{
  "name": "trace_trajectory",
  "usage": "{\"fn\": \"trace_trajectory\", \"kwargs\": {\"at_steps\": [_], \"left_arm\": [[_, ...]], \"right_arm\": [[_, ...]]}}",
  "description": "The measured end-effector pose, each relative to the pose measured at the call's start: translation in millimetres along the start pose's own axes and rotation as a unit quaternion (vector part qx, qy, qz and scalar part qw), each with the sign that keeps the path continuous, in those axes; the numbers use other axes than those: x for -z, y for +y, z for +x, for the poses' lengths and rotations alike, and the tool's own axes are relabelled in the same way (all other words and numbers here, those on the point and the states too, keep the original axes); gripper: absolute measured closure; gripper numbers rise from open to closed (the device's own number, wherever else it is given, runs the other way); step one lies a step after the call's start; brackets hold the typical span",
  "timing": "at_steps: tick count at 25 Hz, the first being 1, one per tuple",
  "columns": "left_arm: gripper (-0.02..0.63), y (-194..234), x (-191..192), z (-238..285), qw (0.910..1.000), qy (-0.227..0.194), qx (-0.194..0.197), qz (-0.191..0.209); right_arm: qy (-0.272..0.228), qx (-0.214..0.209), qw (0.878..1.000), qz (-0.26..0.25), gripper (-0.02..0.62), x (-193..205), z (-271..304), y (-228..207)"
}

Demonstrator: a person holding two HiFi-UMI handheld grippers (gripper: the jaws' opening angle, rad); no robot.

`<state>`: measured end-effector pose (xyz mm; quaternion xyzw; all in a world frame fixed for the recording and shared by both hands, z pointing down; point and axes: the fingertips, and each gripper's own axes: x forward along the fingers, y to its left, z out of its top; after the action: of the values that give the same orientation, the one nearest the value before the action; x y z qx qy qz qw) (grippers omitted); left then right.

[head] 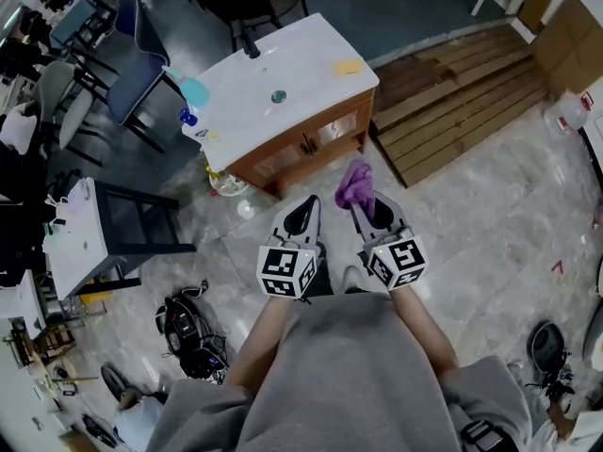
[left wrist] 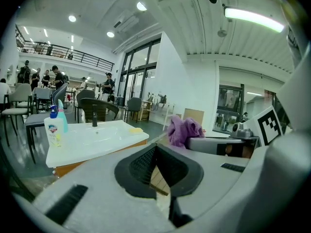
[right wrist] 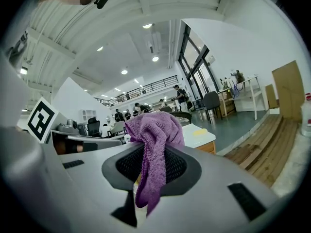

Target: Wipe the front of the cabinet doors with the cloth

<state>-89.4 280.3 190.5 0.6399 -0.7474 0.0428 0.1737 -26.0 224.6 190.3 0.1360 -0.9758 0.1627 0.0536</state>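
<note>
The person stood back from the cabinet, holding both tongs low and side by side in front of the body. The right tongs were pinching the purple cloth. It bunched up above the tips, and a tail of it hung down between the jaws. The left tongs were pressed together at the tips with nothing between them. The cloth was in the air, short of the doors and not touching them. The cabinet's white counter carried a dark tap at the back, a yellow sponge near the right end and bottles at the left edge. Planks lay on the floor to the right of the cabinet.
</note>
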Motion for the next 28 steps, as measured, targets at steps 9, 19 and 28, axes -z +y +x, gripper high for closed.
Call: {"fn": "trace_trajectory", "kwargs": {"at_steps": [9, 19, 28], "left_arm": [[0.6, 46, -13, 64, 0.9989, 0.018, 0.043, 0.011], [0.598, 99, -14, 116, 0.9924, 0.056, 0.109, 0.014], [0.598, 119, -8, 151, 0.9824, 0.09, 0.163, 0.014]], "right_arm": [[-0.004, 0.044, 0.999, 0.026, 0.518, -3, 64, -35], [-0.008, 0.119, 0.991, 0.058, 0.518, -2, 122, -57], [-0.016, 0.173, 0.982, 0.077, 0.518, -5, 147, -71]]}}
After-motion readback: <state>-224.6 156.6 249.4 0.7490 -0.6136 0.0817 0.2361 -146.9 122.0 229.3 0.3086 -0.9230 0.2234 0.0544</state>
